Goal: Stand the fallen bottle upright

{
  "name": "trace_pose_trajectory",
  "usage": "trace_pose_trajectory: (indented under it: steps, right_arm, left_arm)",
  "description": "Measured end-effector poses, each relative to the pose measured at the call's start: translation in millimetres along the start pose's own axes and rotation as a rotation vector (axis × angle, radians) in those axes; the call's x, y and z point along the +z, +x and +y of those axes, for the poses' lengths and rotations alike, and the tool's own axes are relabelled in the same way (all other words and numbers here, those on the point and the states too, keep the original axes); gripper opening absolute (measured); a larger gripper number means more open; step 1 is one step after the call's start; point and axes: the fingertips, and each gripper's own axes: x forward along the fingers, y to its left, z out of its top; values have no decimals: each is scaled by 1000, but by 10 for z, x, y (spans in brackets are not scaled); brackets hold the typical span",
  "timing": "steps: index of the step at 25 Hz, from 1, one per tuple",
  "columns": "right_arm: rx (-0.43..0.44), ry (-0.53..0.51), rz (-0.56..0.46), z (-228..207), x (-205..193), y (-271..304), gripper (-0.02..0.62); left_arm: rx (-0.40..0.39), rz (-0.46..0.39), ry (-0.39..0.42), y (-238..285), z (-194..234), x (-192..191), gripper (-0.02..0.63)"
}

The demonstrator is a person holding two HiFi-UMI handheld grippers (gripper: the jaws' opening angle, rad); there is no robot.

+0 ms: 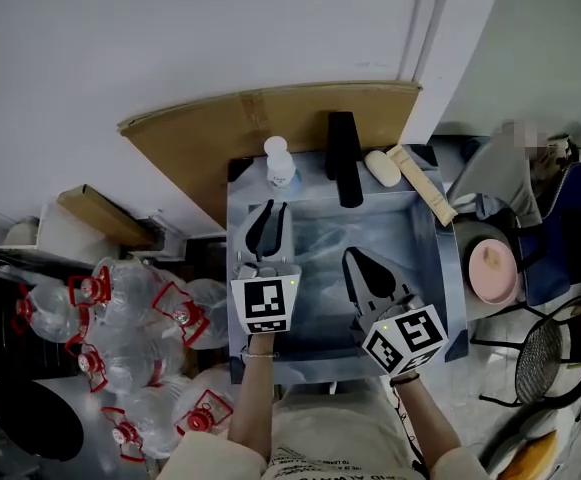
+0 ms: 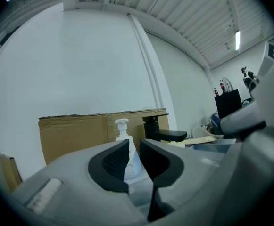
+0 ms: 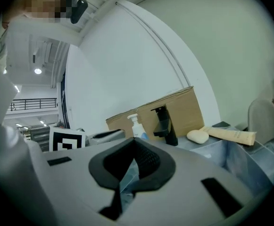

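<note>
One white plastic pump bottle (image 1: 280, 163) stands upright on the back rim of the grey rectangular sink (image 1: 320, 238), just ahead of the left gripper (image 1: 269, 210), whose jaws stand narrowly apart and empty. The right gripper (image 1: 354, 259) is closed and empty, with one black tap (image 1: 343, 158) and one cream soap bar (image 1: 381, 168) ahead.

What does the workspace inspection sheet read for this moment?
Surface: steel sink.
Job's things: pump bottle upright on the sink's back rim, left of the black faucet.
Clutter: soap bar and beige tube on the rim, right of the faucet.
Grippers: left tool jaws slightly apart, nothing between; right tool jaws together, empty; both over the basin.
Cables: nothing seen.
Surroundings: cardboard sheet behind the sink; water jugs at left; pink bowl at right.
</note>
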Motion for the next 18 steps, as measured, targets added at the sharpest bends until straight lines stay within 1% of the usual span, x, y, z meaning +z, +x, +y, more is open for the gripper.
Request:
trace_pose_trajectory:
  steps: [3,6,8,11,13,18]
  right_arm:
    - [5,-16,-8,-15,93,-71,5]
    - [22,-42,-19,-27,219,-127,5]
    - [32,-56,-27,-43,300,-160,4]
    - [51,-73,-40,-47,417,-212,4]
    - [69,-90,-48,-29,491,-246,4]
    - [106,-130,-56,-7,597,-374,4]
  left_arm:
    - [-20,30,-20,-151,-89,1,58]
    - [-45,52,-32,-308,-198,39,44]
    - [-62,63,-36,-407,-289,74,38]
    - [-85,82,-69,-554,-429,103,35]
    - [-99,93,-72,-649,-510,144,34]
    - [-109,91,-101,-843,-589,269,28]
